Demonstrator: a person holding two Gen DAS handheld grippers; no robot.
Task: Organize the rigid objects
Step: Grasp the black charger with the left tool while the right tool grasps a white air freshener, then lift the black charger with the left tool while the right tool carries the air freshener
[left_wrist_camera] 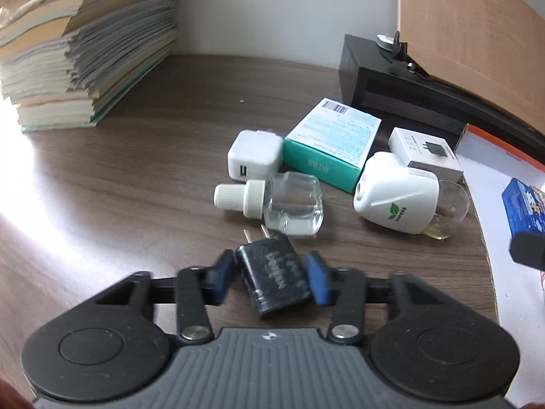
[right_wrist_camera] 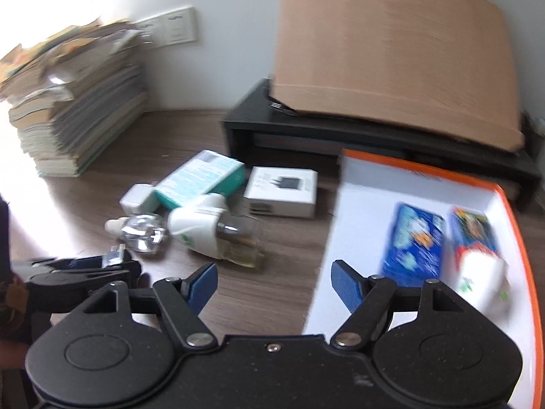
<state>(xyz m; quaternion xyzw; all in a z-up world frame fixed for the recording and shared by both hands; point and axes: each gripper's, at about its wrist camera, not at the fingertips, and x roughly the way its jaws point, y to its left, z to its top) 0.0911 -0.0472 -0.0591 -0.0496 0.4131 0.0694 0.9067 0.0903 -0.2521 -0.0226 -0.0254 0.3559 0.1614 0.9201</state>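
My left hand-held gripper [left_wrist_camera: 270,277] is clamped on the small black two-pronged plastic charger [left_wrist_camera: 272,277] near the worktop's front edge; light, stiff, slick-sided, so I grip its flat sides. Right hand-held gripper [right_wrist_camera: 274,284] is spread, empty.

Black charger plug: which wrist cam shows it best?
Left wrist view. The black charger plug sits close and centred between the left gripper pads, which press its sides; prongs and printed lettering are visible. The right wrist view shows only a small, blurred bit at far left, mostly hidden by the left gripper.
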